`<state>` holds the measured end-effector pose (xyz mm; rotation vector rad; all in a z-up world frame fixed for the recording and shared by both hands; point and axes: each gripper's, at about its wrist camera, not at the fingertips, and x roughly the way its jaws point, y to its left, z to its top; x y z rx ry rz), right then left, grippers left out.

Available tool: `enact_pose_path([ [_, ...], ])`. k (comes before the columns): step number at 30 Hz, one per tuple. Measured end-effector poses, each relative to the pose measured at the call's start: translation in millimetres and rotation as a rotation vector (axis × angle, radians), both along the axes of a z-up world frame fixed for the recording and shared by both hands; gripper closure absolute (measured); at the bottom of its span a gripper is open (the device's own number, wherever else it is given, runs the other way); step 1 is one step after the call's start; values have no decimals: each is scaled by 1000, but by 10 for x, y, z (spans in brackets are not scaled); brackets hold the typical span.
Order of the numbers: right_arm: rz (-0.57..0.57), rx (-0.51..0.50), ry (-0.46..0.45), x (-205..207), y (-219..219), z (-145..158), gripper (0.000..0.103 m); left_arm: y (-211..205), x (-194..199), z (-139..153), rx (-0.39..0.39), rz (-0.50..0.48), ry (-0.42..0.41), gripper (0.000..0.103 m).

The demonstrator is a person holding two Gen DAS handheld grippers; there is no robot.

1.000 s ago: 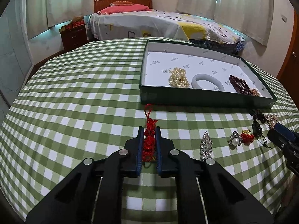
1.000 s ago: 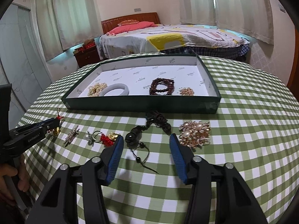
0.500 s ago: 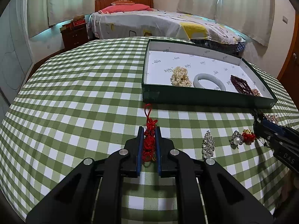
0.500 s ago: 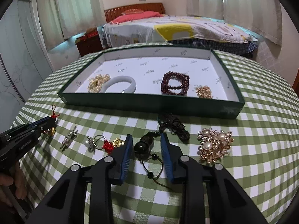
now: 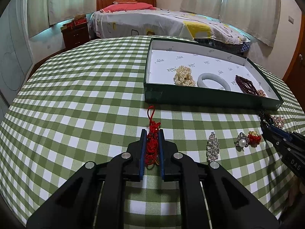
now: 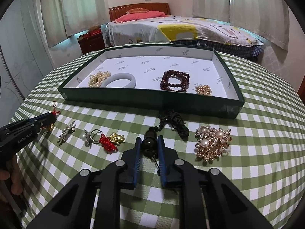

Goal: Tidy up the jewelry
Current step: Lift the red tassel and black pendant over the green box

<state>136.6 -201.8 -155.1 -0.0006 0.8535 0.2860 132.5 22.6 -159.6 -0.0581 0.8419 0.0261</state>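
Note:
My left gripper (image 5: 152, 133) is shut on a red knotted cord charm (image 5: 152, 143) low over the checked cloth; its loop trails toward the green tray (image 5: 200, 97). My right gripper (image 6: 149, 140) is shut on a black bead pendant (image 6: 149, 144), whose dark cord (image 6: 174, 122) lies bunched before the tray (image 6: 152, 100). The tray holds a pearl strand (image 6: 99, 78), a pale bangle (image 6: 122, 80), dark red beads (image 6: 175, 81) and a small gold piece (image 6: 203, 90).
On the cloth lie a crystal brooch (image 6: 66, 133), a pearl ring (image 6: 91, 136), a red-and-gold charm (image 6: 112, 140) and a gold pearl brooch (image 6: 211, 143). The left gripper (image 6: 28, 127) shows at the right wrist view's left edge. A bed stands beyond the table.
My right gripper moved forward and down over the black bead pendant and its jaws closed on it. The left gripper keeps its hold on the red charm, almost still.

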Motion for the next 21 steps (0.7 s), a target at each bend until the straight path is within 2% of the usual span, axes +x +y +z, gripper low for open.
enact_pose_path([
  [11,-7,28,-77,-128,-56,245,85,-24,-39,165,-11,-5,-38,91],
  [21,-15,59,-194,-266,-91,694,85,-100,-115,482,-44,-26,-101,91],
])
